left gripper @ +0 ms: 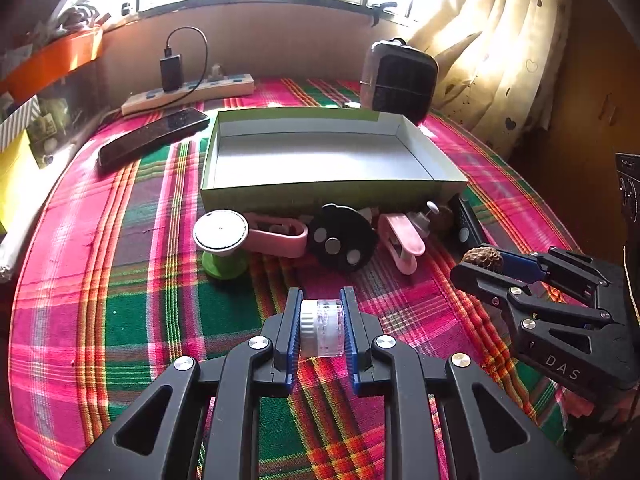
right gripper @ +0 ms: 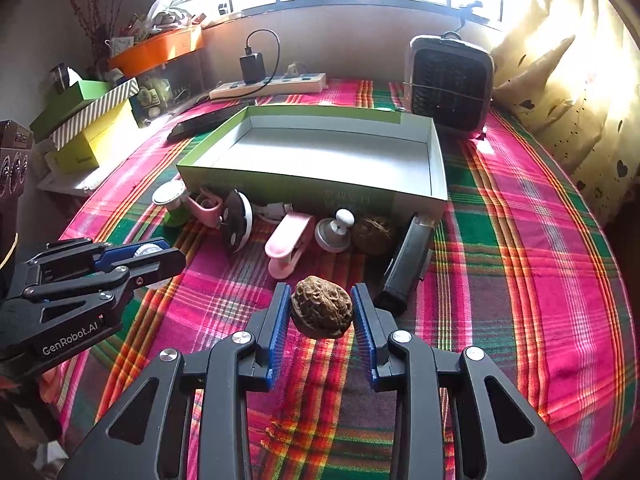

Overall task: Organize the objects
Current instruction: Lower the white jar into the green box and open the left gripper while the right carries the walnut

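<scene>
The desk [right gripper: 520, 240] wears a bright plaid cloth in pink, green and red, soft enough to let round things settle rather than roll. Behind it a sunlit window, a cream curtain on the right and cluttered shelves on the left close the room in. The open green-sided box [right gripper: 436, 184] sits at the middle far side, white inside and empty, likely the place for the small things. Far right of it stands a dark heater [right gripper: 450, 84]; far left lie a power strip [right gripper: 272, 84] and a phone [left gripper: 152, 138]. Along the box's near wall runs a row of clutter: a green-based stamp [left gripper: 221, 240], 2 pink clips, a black round disc [left gripper: 340, 240], a second walnut [right gripper: 374, 234] and a black bar. The right claw [right gripper: 322, 312] is clenched on a walnut [right gripper: 322, 310], hard, ridged and light, so the pads bite well across its widest part. The left claw [left gripper: 320, 328] is clenched on a small clear jar [left gripper: 322, 328] with a white ribbed cap, taken across its ends; it looks like smooth plastic and could slip, though glare makes that hard to judge. Both sit at the near side, short of the box.
</scene>
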Available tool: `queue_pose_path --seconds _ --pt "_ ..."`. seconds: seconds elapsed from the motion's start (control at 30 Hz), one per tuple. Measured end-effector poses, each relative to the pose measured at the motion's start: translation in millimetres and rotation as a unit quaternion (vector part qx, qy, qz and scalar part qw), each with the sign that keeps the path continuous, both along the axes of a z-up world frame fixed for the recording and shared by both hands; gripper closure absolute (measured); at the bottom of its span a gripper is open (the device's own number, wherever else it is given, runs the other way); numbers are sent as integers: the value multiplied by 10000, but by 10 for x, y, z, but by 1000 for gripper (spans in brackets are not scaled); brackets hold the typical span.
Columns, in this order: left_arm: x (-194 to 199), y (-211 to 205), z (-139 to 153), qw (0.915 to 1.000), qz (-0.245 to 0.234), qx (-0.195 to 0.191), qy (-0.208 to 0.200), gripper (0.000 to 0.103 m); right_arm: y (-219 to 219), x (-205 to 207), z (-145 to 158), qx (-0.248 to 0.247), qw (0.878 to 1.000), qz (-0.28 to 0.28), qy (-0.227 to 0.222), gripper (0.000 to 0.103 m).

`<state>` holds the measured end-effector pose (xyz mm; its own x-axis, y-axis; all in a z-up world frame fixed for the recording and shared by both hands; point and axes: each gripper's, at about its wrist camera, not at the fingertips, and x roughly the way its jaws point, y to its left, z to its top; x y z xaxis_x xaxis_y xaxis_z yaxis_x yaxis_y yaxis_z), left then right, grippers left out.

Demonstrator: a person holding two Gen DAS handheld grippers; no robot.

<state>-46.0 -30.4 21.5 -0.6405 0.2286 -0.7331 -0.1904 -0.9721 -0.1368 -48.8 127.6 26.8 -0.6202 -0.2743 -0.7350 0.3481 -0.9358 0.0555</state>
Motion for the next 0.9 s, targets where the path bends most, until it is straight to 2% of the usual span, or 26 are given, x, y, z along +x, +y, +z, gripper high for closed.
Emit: queue_pose_path --seconds 0.2,0.53,0.73,0.9 --pt "-81 -26 177 9998 8 -10 181 86 -35 -71 148 -56 9999 28 139 71" --pt "-381 -82 387 9992 52 3 388 86 -124 -433 316 -150 9995 156 213 71" --pt "-662 -87 434 9992 35 -14 410 86 -173 -734 323 -132 9997 143 167 71" --pt "-875 -116 373 9996 109 -64 266 86 -182 -952 278 -90 9999 131 64 71"
